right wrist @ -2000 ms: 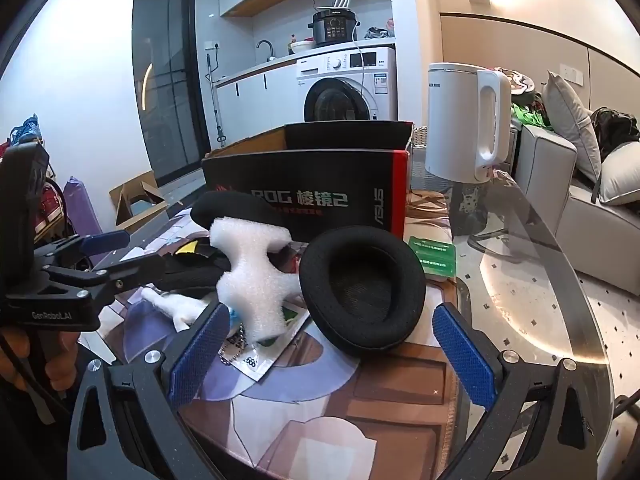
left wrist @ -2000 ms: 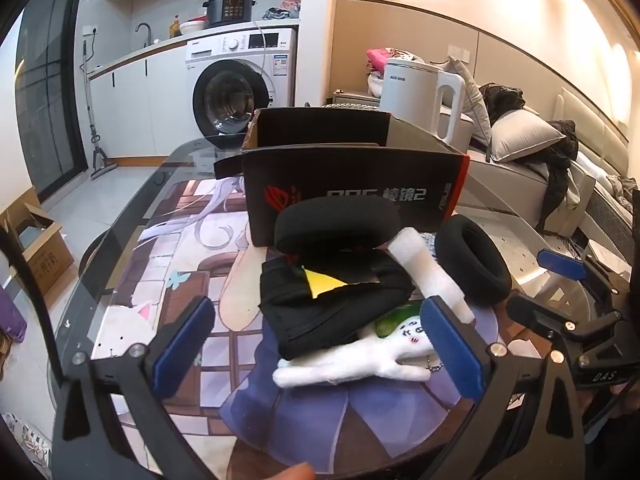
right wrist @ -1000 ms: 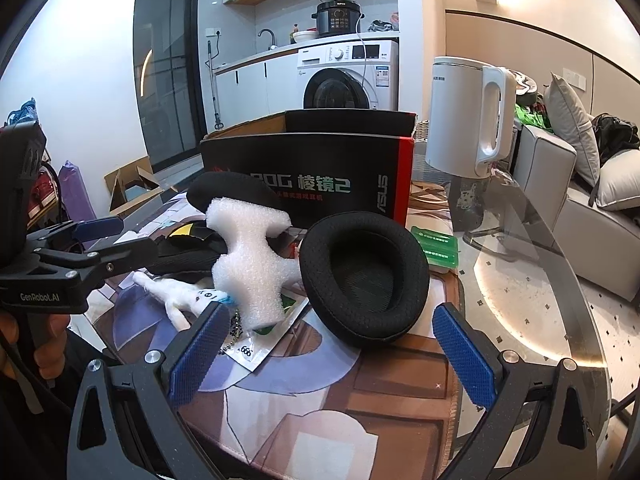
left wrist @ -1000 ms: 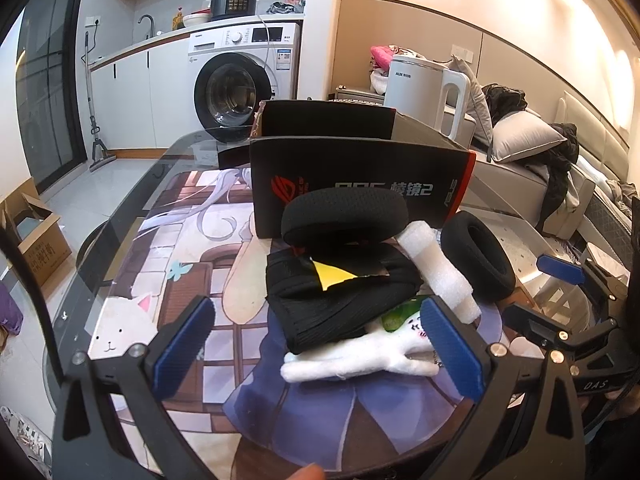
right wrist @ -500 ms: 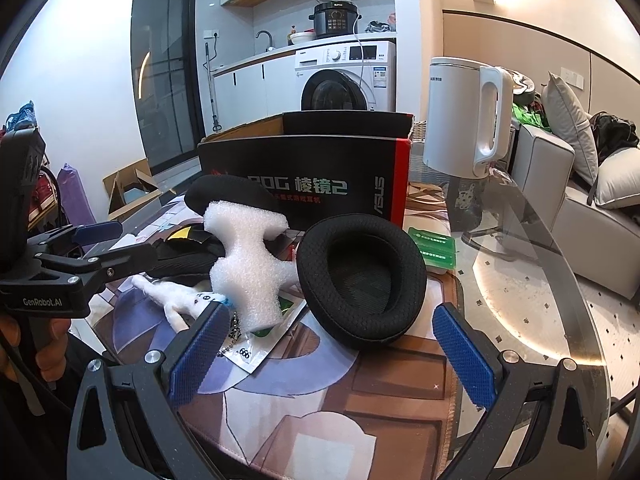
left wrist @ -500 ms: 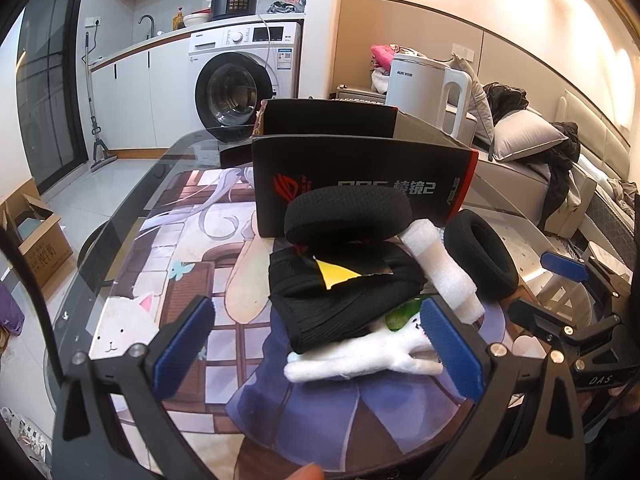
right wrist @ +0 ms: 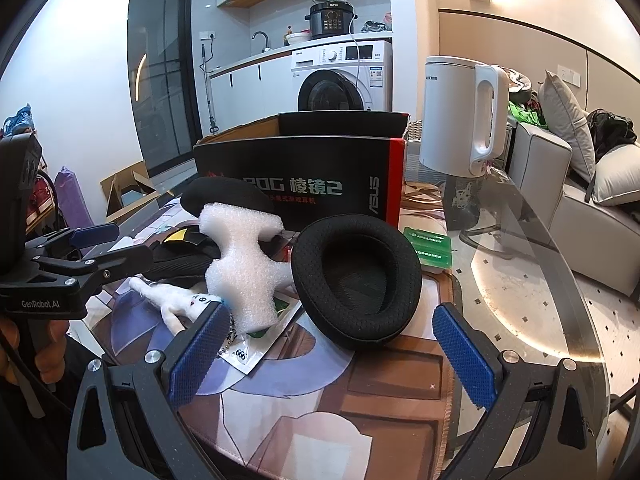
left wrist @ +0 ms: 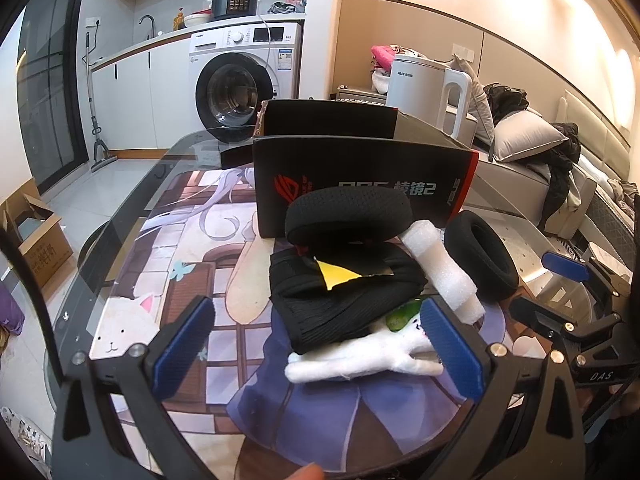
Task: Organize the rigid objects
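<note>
An open black ROG box [left wrist: 360, 176] [right wrist: 304, 184] stands on the glass table. In front of it lies a pile: a black ear pad [left wrist: 348, 212] on a black pouch [left wrist: 344, 296], a white foam block [left wrist: 444, 268] [right wrist: 244, 272], a white plush toy [left wrist: 360, 356] [right wrist: 176, 300], and a second black ear pad [left wrist: 480, 256] [right wrist: 356, 280] leaning upright. My left gripper [left wrist: 316, 348] is open, just short of the pouch and plush. My right gripper [right wrist: 332, 360] is open, just short of the upright ear pad. Each gripper also shows in the other's view [left wrist: 556, 284] [right wrist: 96, 248].
A white kettle [right wrist: 460, 116] [left wrist: 424, 88] stands behind the box on the right. A green packet [right wrist: 428, 244] lies right of the ear pad. A printed mat [left wrist: 168, 276] covers the table. The glass edge [right wrist: 560, 264] curves along the right.
Both grippers have drifted slightly closer to the pile, so the objects appear a little nearer. Nothing was grasped or moved.
</note>
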Available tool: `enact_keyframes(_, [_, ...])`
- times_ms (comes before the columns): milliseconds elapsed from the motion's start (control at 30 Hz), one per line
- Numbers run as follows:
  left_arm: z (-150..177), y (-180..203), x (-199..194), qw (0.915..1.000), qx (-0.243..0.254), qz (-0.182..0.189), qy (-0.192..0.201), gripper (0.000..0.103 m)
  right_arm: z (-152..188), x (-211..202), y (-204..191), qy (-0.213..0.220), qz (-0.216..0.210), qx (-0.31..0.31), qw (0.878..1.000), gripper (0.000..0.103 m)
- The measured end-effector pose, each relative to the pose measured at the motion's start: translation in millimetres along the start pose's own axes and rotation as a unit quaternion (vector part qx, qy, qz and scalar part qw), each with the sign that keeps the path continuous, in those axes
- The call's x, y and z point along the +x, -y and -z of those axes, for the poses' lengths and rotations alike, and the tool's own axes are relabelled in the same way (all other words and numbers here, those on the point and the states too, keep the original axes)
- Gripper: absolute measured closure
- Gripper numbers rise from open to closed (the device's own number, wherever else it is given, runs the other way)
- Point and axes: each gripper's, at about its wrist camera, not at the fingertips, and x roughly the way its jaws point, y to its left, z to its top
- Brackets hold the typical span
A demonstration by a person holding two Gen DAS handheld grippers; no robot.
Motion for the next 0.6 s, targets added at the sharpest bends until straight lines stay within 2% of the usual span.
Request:
enact_keyframes(200, [-3.5,-4.5,-4.6,0.9999,-0.011,0.011,0.007,0.0,-1.3,-2.0,1.5,0.004,0.001,0.004,1.0,0.0])
enact_keyframes(600, [-8.9,-1.0,-9.1,0.9998,0.007,0.015,0.009,0.0,-5.8,-0.4,6.4,-0.002,0.002,0.011,1.0,0.0])
